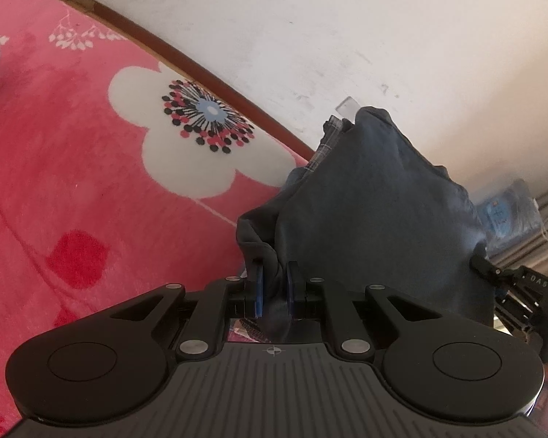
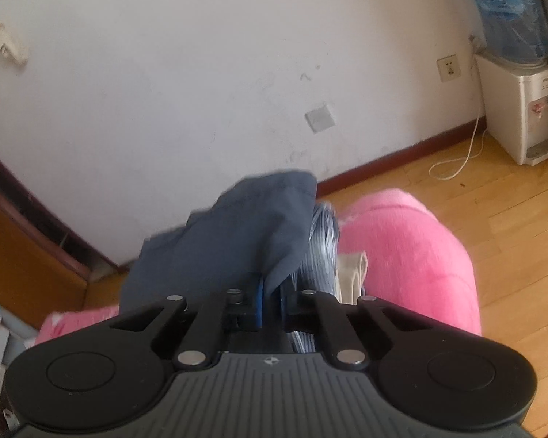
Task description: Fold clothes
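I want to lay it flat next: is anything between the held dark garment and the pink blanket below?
Nothing visible: the dark garment, pinched by the left gripper and right gripper, hangs over bare pink blanket.

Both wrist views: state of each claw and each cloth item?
left claw: shut on dark navy cloth garment
right claw: shut on the same garment
dark navy cloth garment: lifted, held between both claws
pink floral fleece blanket: spread flat
striped blue-white fabric: bunched behind garment
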### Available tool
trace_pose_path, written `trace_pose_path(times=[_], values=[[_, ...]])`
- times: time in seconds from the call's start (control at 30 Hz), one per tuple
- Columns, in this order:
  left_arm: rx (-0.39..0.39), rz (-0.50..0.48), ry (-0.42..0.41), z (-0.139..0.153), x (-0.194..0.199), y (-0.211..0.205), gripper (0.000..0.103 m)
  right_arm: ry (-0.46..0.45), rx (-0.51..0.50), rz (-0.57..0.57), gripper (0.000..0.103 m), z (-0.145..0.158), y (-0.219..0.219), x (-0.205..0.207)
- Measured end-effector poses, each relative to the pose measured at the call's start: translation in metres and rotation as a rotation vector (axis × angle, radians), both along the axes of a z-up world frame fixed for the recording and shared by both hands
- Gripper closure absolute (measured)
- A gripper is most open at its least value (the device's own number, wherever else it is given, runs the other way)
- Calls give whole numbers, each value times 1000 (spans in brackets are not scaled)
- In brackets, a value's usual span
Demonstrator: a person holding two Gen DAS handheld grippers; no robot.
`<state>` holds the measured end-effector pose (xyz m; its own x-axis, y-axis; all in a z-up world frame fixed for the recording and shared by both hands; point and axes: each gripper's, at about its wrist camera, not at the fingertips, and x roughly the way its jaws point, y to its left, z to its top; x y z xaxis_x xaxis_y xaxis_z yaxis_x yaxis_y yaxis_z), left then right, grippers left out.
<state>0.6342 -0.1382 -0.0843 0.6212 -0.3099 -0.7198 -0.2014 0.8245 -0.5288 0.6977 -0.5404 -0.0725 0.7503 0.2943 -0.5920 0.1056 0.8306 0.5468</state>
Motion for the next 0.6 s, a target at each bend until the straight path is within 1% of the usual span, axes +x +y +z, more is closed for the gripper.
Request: trace_pose_path(times=[0.23, 0.3, 0.33, 0.4, 0.43, 0.5, 0.53, 0.57, 0.6], values=[[9, 13, -1, 0, -2, -2, 93, -19, 47, -46, 95, -6, -7, 8], [15, 2, -3, 1, -2, -2, 93, -9, 28, -50, 95, -5, -8, 7], [17, -2, -2, 1, -2, -1, 93, -23, 10, -57, 94, -1, -8, 3], [15, -8, -1, 1, -1, 0, 93, -103, -20, -80, 93, 14, -9, -13], [18, -11, -1, 1, -1, 0, 93, -158, -60, -64, 93, 24, -5, -22], [24, -14, -5, 0, -2, -1, 92, -182, -145, 44, 93, 34, 13, -22], [26, -12, -8, 0, -3, -1, 92, -186, -185, 98, 93, 38, 22, -21], [24, -8, -9, 0, -4, -1, 92, -161, -216, 145, 93, 38, 31, -16], [20, -1, -8, -1, -5, -1, 91, -146, -267, 164, 93, 38, 41, -12]])
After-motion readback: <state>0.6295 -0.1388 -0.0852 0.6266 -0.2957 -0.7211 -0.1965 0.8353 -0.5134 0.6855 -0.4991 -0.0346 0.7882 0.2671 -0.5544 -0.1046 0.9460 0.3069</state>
